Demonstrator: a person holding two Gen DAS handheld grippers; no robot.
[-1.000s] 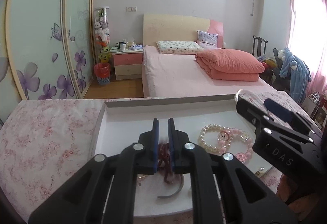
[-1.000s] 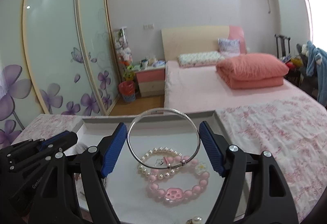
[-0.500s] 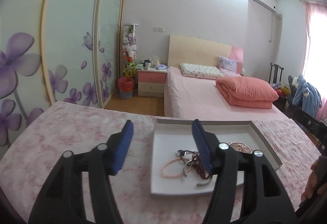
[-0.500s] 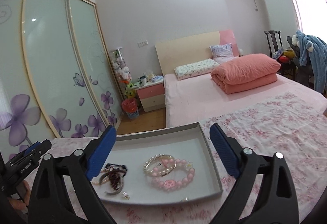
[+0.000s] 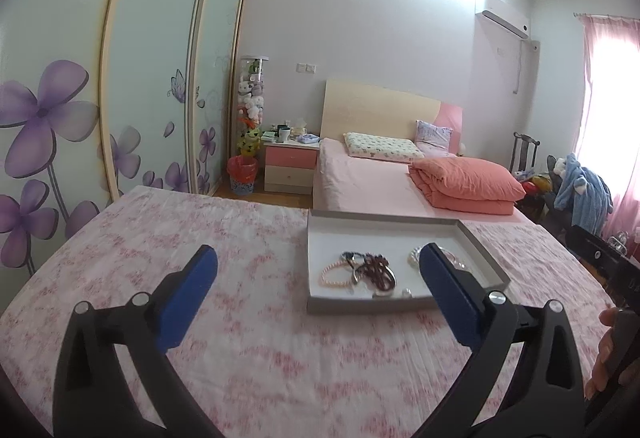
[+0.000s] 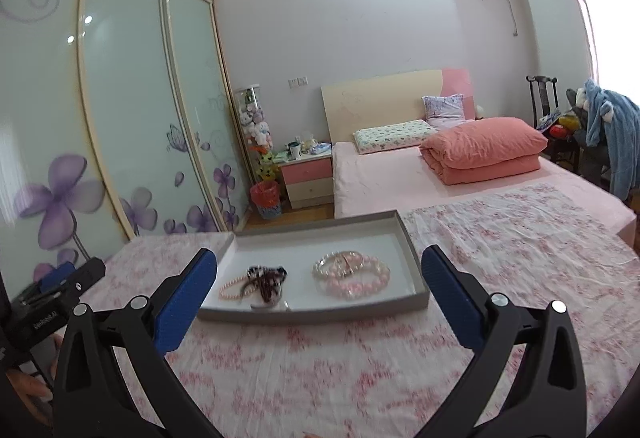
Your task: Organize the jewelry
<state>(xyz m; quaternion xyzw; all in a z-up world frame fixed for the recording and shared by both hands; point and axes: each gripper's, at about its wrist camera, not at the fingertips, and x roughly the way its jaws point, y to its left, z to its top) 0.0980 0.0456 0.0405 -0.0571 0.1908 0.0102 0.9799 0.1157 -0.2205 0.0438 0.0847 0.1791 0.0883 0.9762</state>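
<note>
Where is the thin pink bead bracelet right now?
In the right wrist view, the thin pink bead bracelet lies in the left part of the shallow grey tray, beside the dark tangled jewellery.

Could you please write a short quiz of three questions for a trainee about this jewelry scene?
1. True or false: the right gripper has a bracelet between its fingers.
2. Where do the pearl bracelets lie? A. on the pink cloth; B. in the tray; C. on the bed.
3. Fill in: in the tray, the dark beads lie to the ____ of the pearl bracelets, as the right wrist camera sees it.

Key: 1. False. Its jaws are opening and nothing is between them; the same holds for the left gripper. 2. B. 3. Left.
</note>
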